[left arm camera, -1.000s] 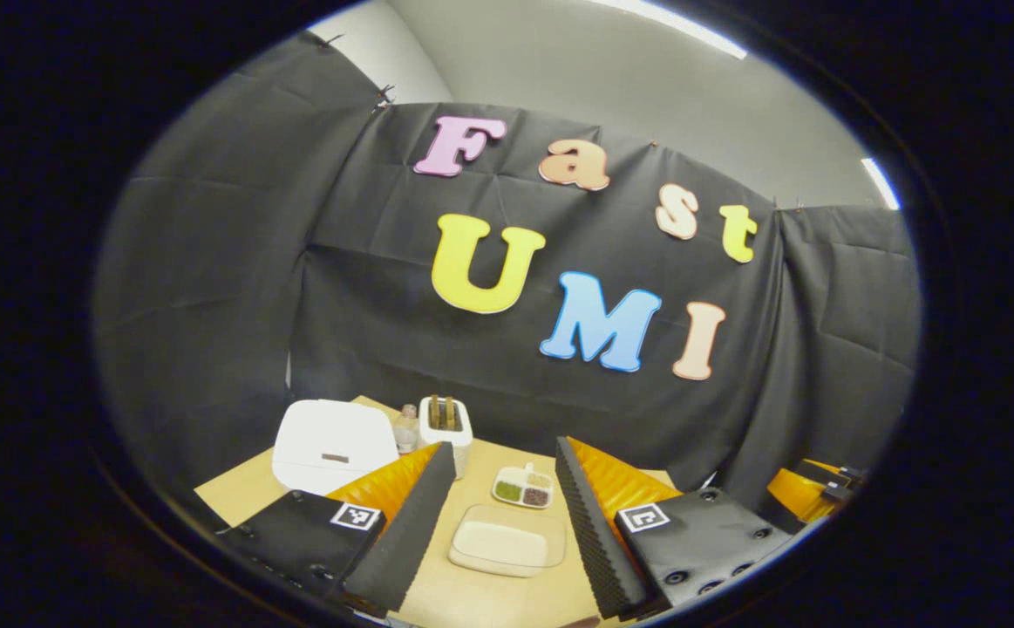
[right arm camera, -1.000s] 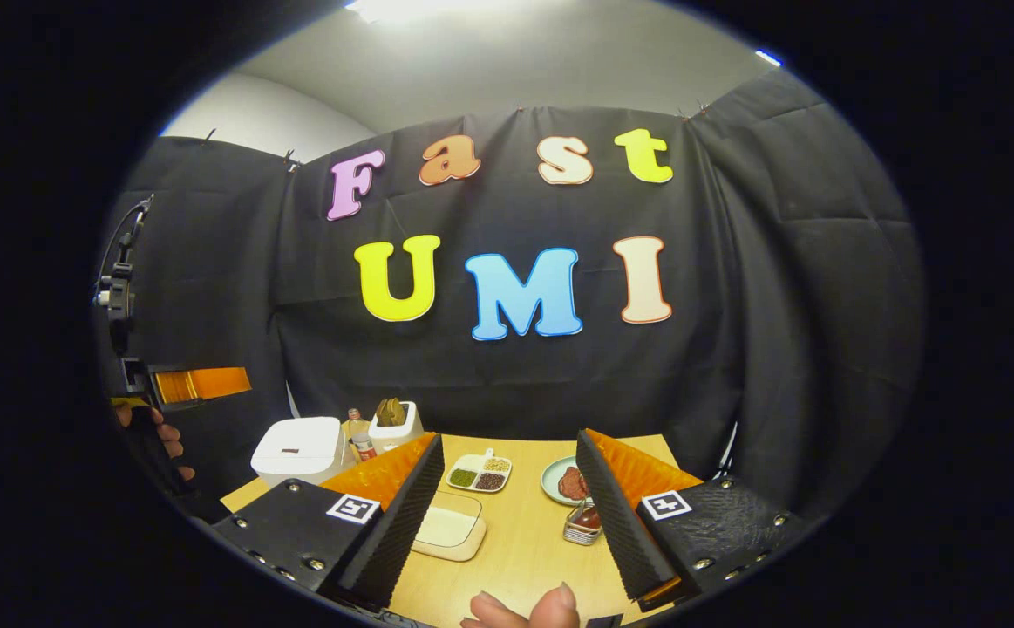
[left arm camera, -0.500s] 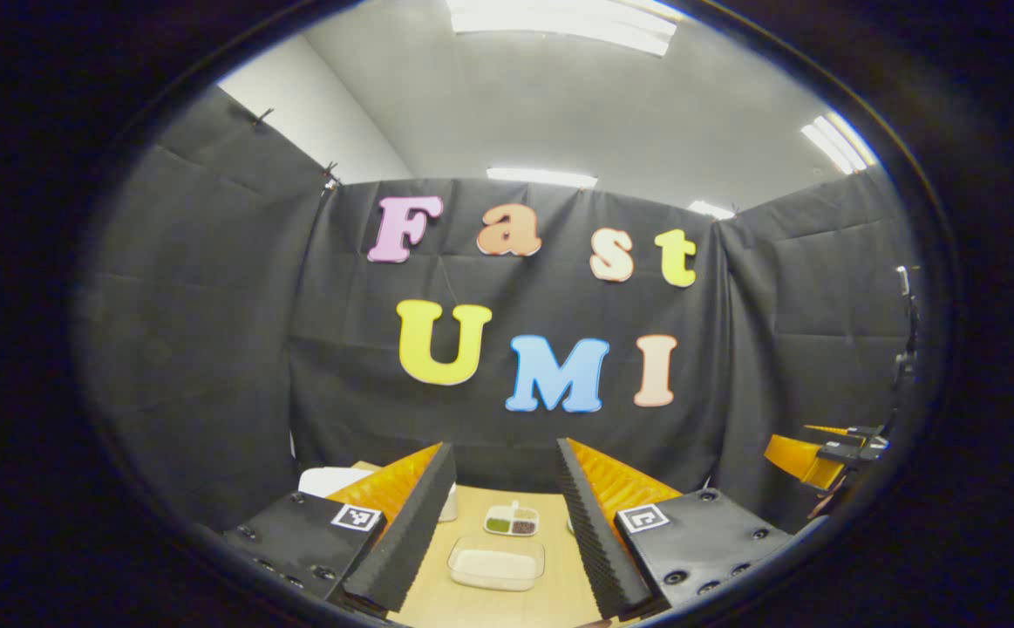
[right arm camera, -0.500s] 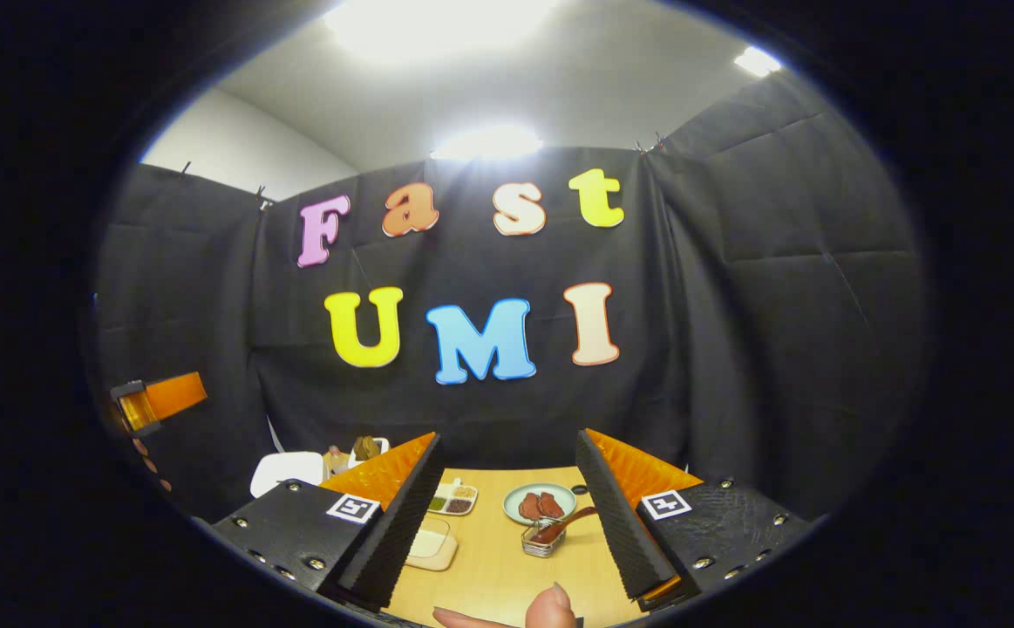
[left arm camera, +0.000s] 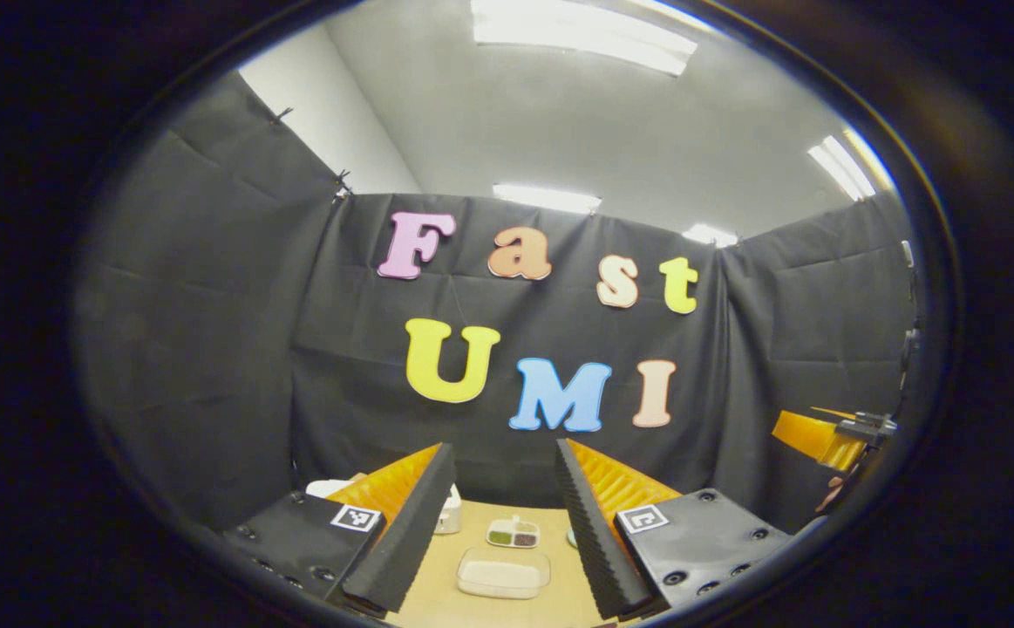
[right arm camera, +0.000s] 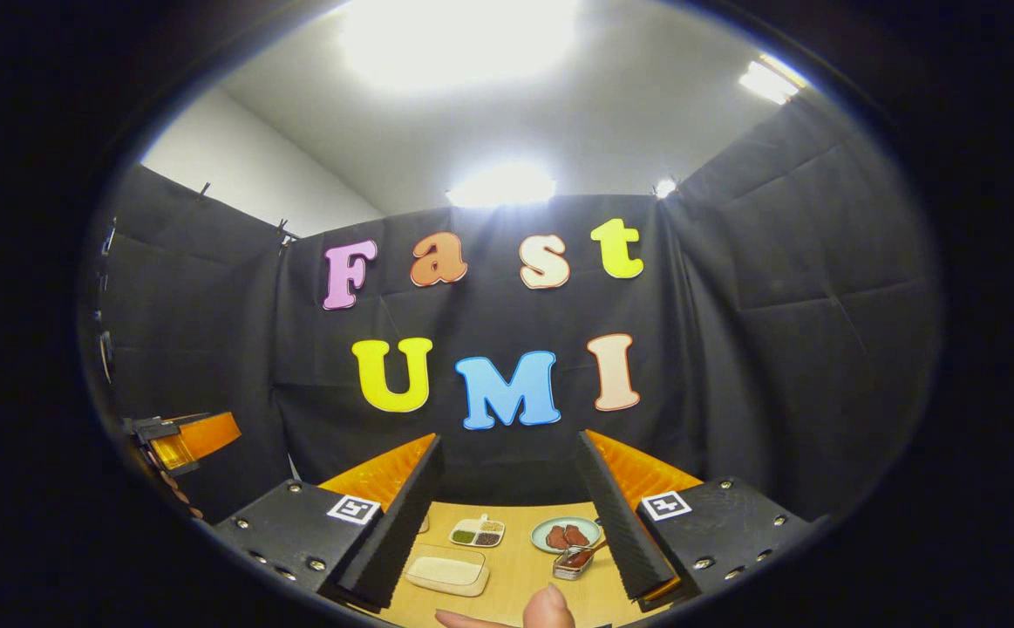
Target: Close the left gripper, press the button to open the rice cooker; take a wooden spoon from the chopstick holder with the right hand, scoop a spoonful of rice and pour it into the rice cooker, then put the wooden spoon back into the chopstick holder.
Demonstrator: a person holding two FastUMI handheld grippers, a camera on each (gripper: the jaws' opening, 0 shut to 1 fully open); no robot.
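From the left gripper view I see my left gripper [left arm camera: 500, 523] held high and level, its two fingers spread wide apart with nothing between them. Through that gap, down on the wooden table [left arm camera: 437, 602], sits a clear lidded container of rice [left arm camera: 504, 574], and just beyond it a small divided dish of grains [left arm camera: 513, 533]. Behind my left finger a sliver of the white rice cooker [left arm camera: 325, 487] peeks out, and the white chopstick holder [left arm camera: 450, 515] shows just past that finger's tip; I cannot make out the wooden spoon. Far off to the right of this gripper, the other gripper hangs in the air. From the right gripper view, my right gripper [right arm camera: 508, 515] also stands wide open and empty. Between its fingers lie the rice container [right arm camera: 447, 571] on the near left, the divided dish [right arm camera: 477, 532] beyond it, a pale plate with reddish pieces [right arm camera: 566, 534], and a small glass jar with a spoon [right arm camera: 573, 563] close to the right finger. A fingertip [right arm camera: 548, 608] pokes in at the bottom edge
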